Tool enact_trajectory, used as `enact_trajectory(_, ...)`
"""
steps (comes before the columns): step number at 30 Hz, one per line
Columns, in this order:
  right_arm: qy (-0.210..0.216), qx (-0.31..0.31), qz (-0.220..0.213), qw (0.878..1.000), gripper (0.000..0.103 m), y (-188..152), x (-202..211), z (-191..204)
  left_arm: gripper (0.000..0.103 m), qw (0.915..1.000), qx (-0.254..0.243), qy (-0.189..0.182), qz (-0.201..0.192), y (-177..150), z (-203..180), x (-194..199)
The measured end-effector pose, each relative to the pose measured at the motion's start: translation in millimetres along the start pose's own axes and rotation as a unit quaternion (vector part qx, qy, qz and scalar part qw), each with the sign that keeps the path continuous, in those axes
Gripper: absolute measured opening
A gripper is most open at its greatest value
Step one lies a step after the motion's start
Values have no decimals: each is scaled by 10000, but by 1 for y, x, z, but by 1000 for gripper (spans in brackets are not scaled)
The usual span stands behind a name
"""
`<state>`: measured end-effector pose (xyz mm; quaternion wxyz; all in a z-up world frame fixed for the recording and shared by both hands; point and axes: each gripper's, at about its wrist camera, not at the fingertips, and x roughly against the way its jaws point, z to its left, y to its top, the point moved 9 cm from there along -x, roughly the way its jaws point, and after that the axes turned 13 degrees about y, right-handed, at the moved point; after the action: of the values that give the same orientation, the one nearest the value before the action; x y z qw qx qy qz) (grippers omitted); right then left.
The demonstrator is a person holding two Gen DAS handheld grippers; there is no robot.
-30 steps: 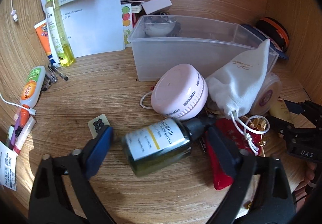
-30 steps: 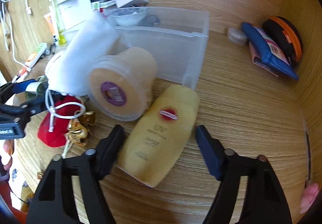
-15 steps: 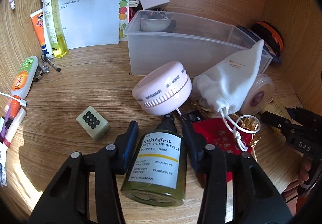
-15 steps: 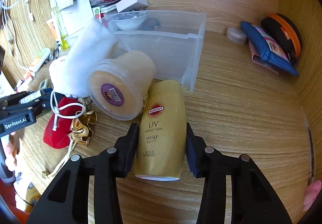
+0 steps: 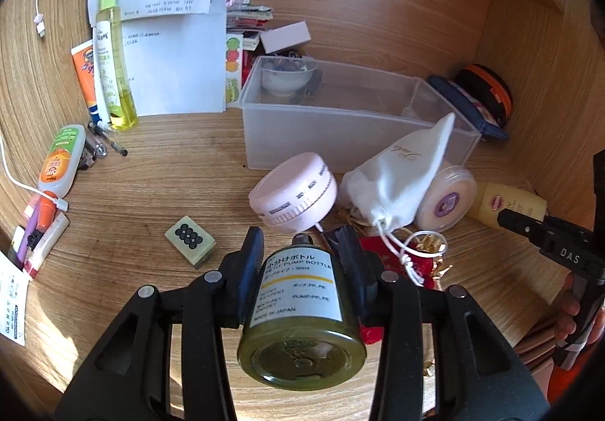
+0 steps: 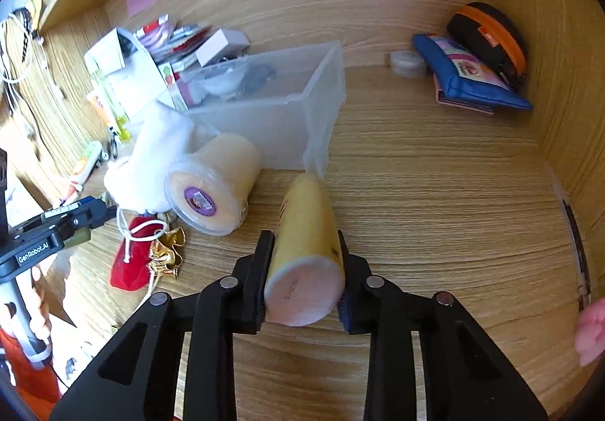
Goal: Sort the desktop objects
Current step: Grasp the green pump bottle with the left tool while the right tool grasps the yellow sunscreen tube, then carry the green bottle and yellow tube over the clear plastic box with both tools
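Both bottles have risen off the bench since the earlier frame. Left gripper (image 5: 298,262) jaws clamp the green pump bottle (image 5: 300,303), right gripper (image 6: 304,262) jaws the yellow sunscreen bottle (image 6: 306,243), long axes pointing ahead at the clear plastic bin (image 6: 280,118). Only the left view shows the bin's mostly vacant right end.
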<state>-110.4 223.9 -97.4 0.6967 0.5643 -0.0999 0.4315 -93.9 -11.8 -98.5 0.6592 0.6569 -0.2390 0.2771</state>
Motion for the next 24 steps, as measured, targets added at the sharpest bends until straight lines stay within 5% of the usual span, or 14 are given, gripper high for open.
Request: enact_trajectory(24,110,494,-821,9953,25,50,60,28,41,9972,-108,-21,-741,57,-7,47)
